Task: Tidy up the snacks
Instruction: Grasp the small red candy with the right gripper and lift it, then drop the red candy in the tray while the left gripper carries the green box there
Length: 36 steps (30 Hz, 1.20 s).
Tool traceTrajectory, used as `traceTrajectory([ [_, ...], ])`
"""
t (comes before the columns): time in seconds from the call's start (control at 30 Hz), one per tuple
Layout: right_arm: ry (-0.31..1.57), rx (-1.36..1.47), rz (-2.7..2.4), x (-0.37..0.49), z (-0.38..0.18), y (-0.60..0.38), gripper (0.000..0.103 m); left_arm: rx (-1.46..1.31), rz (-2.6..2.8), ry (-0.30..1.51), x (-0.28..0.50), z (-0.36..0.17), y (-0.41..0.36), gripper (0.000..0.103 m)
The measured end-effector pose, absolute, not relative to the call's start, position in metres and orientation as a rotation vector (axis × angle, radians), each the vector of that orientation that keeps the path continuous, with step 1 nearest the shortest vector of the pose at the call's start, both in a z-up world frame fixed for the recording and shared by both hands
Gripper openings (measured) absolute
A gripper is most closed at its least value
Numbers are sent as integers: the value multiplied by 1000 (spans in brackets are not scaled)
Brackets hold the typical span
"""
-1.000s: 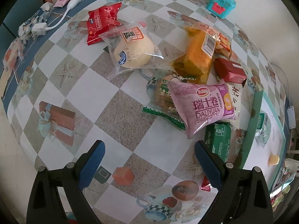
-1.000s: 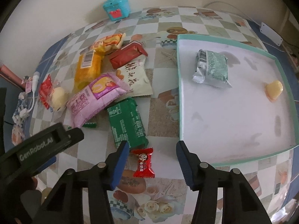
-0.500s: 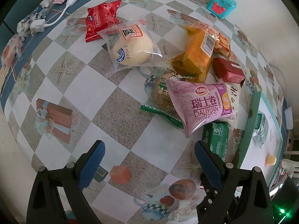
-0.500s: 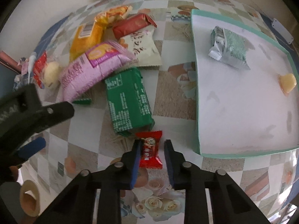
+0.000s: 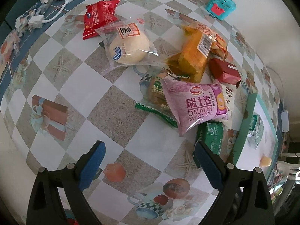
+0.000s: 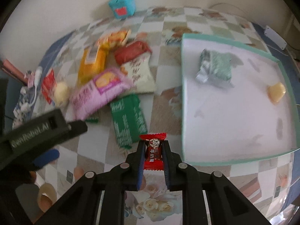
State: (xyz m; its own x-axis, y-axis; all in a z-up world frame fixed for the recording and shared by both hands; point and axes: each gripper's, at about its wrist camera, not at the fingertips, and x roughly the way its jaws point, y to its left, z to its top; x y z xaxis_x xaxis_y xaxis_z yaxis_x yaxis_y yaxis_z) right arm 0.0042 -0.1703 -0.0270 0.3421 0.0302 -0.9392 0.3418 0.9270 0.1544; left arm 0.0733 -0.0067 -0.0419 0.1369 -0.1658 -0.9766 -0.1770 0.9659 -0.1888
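My right gripper (image 6: 153, 146) is shut on a small red candy (image 6: 152, 152), held just off the checked tablecloth near the front-left corner of the teal-rimmed white tray (image 6: 182, 101). Inside the tray lie a green-silver packet (image 6: 215, 66) and a yellow candy (image 6: 276, 91). Left of the tray sits a heap of snacks: a pink Swiss roll bag (image 5: 196, 103), a dark green packet (image 6: 129, 120), an orange cake pack (image 5: 191, 56), a bun in clear wrap (image 5: 127, 46) and a red bag (image 5: 99, 16). My left gripper (image 5: 148, 150) stands open over bare tablecloth in front of the heap.
A teal box (image 5: 220, 5) stands by the wall at the back. A white charger and cable (image 5: 46, 18) lie at the table's far left edge. The left gripper's black body (image 6: 37, 131) reaches into the right wrist view at the left.
My right gripper dropped onto the red candy, shut on it, then lifted it off the cloth. The left gripper stayed open and still.
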Motion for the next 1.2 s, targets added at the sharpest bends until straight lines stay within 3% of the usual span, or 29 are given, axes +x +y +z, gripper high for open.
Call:
traceTrajectory([
  [0.6, 1106, 528, -381, -13, -8, -254, 19, -77, -134, 1443, 73, -46, -108, 94],
  [0.7, 1101, 530, -373, -12, -8, -253, 19, -60, -154, 1439, 75, -49, -123, 62],
  [0.8, 1094, 534, -368, -12, -6, -254, 19, -43, -152, 1444, 78, -58, -140, 58],
  [0.87, 1090, 539, -367, -12, -6, -256, 19, -31, -144, 1438, 79, -61, -146, 41],
  [1.2, 1039, 591, -386, -18, 4, -269, 19, -71, -162, 1428, 68, -49, -127, 41],
])
